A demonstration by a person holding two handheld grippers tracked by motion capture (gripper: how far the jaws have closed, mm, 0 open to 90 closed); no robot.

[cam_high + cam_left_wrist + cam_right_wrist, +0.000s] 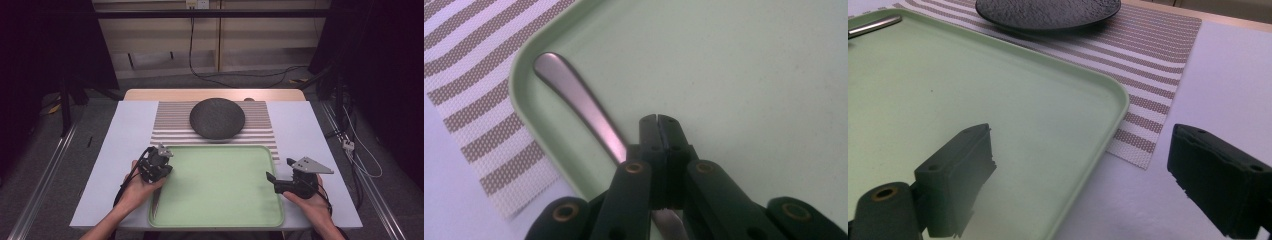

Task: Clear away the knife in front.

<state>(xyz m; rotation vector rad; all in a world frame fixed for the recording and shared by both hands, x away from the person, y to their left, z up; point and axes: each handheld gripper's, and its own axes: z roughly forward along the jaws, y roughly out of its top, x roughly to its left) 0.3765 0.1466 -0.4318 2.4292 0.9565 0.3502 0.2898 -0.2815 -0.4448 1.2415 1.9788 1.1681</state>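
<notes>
Holding your left gripper (657, 120) with its jaws pressed together, you have it low over the left edge of the pale green plastic tray (220, 210). In the left gripper view a slim metal utensil handle (574, 102) runs from the tray's upper-left corner down under the closed jaws; whether they pinch it or merely sit above it, I cannot tell. The handle lies along the tray's raised rim, which would keep it from sliding off and leaves little room beside it for a jaw.

Your right gripper (1083, 175) stands wide open with nothing between its jaws, straddling the tray's right rim, one jaw over the green surface, the other over the white tabletop (125, 130). My guess is it waits there to steady the tray.

Beyond the tray, toward the top of the high view, a dark round stoneware plate (217, 118) rests on a brown-and-white striped placemat (170, 125), a likely destination for the utensil.
</notes>
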